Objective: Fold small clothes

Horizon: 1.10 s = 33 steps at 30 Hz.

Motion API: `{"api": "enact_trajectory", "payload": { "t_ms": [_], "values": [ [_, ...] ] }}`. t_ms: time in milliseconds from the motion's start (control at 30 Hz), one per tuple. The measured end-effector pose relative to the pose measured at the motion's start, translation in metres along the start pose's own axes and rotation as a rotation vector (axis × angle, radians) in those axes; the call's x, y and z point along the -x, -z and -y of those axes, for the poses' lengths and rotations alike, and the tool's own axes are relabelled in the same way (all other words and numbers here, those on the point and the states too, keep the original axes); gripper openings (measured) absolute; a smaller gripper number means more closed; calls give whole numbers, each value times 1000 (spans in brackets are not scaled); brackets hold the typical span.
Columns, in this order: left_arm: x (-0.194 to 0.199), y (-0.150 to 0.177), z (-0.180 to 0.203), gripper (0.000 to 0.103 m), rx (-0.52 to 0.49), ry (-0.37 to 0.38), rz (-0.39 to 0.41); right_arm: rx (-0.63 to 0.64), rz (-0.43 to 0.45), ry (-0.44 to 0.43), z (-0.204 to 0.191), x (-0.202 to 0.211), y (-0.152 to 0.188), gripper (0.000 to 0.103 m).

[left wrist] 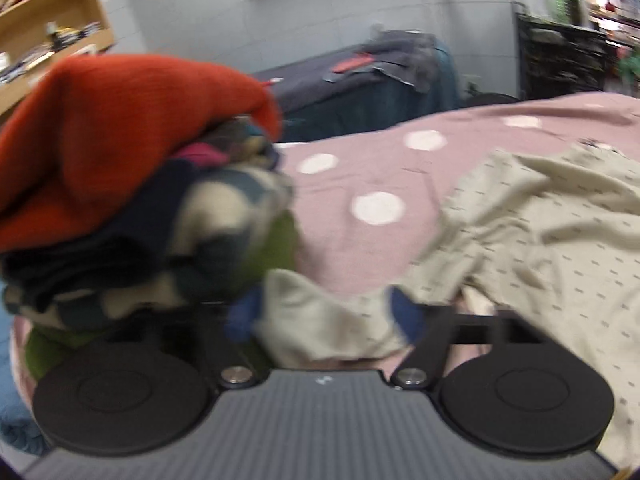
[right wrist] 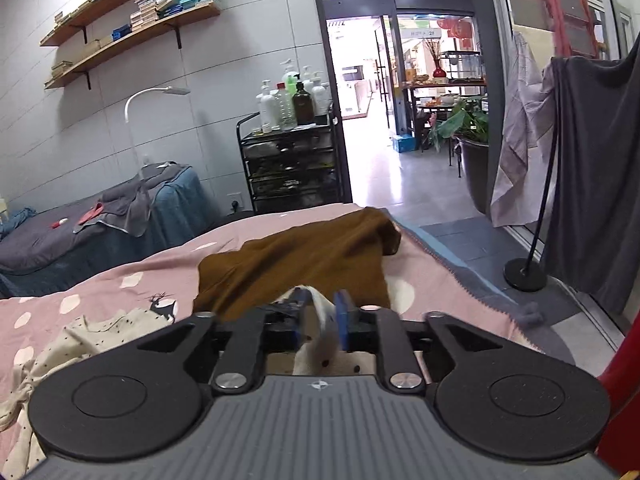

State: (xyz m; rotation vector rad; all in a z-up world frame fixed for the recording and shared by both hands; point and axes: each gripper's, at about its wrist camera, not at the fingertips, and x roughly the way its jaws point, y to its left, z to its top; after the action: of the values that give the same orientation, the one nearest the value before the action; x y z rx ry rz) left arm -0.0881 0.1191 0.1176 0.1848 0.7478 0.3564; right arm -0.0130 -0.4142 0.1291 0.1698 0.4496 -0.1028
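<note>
A cream garment with small dark dashes (left wrist: pixel 540 232) lies rumpled on the pink dotted bedspread (left wrist: pixel 360 168). My left gripper (left wrist: pixel 326 314) is wide open, and a corner of this garment lies between its blue fingertips (left wrist: pixel 404 312). In the right wrist view my right gripper (right wrist: pixel 320 308) is shut on a fold of the cream garment (right wrist: pixel 324 340), which also trails at lower left (right wrist: pixel 80 340). A brown garment (right wrist: pixel 304 260) lies on the bedspread (right wrist: pixel 424 280) just beyond the right gripper.
A pile of clothes topped by an orange knit (left wrist: pixel 112 140) rises at the left, close to the left gripper. A second bed with grey cloths (right wrist: pixel 100 220), a black trolley with bottles (right wrist: pixel 292 160) and a black stand (right wrist: pixel 524 272) lie beyond the bed.
</note>
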Motion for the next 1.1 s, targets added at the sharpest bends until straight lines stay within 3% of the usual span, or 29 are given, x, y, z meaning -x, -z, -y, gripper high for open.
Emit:
{"api": "enact_trajectory", "payload": {
  "t_ms": [33, 133, 233, 333, 400, 500, 567, 667, 833, 1000, 1100],
  "values": [
    [2, -1, 5, 95, -12, 1, 2, 7, 7, 3, -2, 2, 1, 69],
    [10, -2, 20, 97, -37, 46, 11, 24, 35, -14, -7, 12, -1, 76],
    [16, -2, 27, 97, -23, 198, -6, 38, 62, -83, -16, 25, -2, 91],
    [22, 3, 35, 96, -26, 378, -27, 68, -19, -255, -34, 31, 4, 96],
    [23, 9, 48, 95, -90, 461, -48, 84, -120, -378, -51, 29, 17, 96],
    [14, 16, 66, 80, -180, 519, -119, 98, -289, -490, -71, 22, 45, 95],
    [8, 22, 74, 60, -218, 564, -173, 119, -391, -524, -79, 18, 66, 88],
    [6, 34, 80, 52, -275, 580, -211, 138, -528, -582, -84, 21, 95, 84],
    [24, 60, 67, 52, -397, 595, -228, 169, -652, -621, -82, 33, 128, 84],
    [35, 84, 46, 47, -332, 593, -311, 171, -639, -644, -83, 32, 138, 84],
    [38, 91, 41, 33, -255, 582, -313, 191, -648, -680, -92, 28, 142, 84]
  ]
}}
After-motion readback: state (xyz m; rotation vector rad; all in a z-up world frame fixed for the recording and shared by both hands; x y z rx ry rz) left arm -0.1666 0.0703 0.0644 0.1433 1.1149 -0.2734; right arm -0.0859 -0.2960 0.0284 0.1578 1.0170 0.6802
